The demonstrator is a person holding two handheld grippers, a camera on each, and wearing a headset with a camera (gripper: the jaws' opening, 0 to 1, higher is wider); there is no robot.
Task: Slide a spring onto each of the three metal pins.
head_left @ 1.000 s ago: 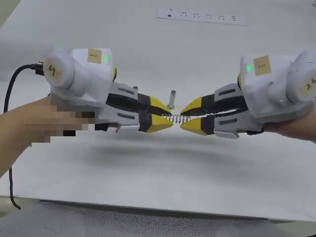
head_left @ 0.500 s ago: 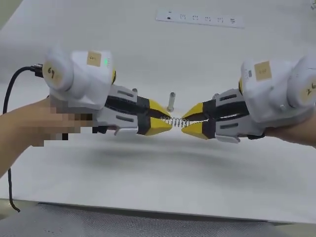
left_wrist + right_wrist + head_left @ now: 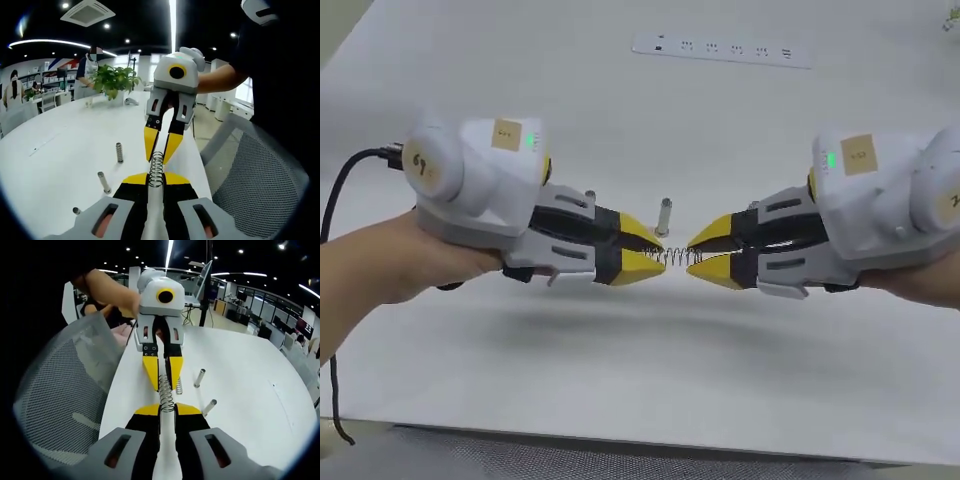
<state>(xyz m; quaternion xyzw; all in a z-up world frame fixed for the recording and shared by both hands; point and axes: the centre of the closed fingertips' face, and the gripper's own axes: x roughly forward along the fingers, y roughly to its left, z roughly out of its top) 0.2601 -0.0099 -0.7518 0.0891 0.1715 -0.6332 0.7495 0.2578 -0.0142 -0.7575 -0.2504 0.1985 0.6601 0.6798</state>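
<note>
two grippers meet tip to tip above the table (image 3: 620, 380), towards its near edge, with one spring (image 3: 675, 257) stretched level between them. the left gripper (image 3: 655, 256) has its fingers (image 3: 135, 178) closed on the near end of that spring. the right gripper (image 3: 692, 256) has its yellow fingers (image 3: 189, 409) drawn in on either side of the other end; whether they pinch it or only flank it cannot be told.

further in from the near edge, about mid-table, three small uprights stand in a short row, seen from the left gripper view. two are bare metal pins (image 3: 103, 181), the other of them at (image 3: 76, 211). the last is a second spring (image 3: 119, 152) standing on end; whether a pin sits inside its coils cannot be told. that makes two springs and two bare pins counted.

one white power strip (image 3: 720, 48) lies along the far edge of the table.
</note>
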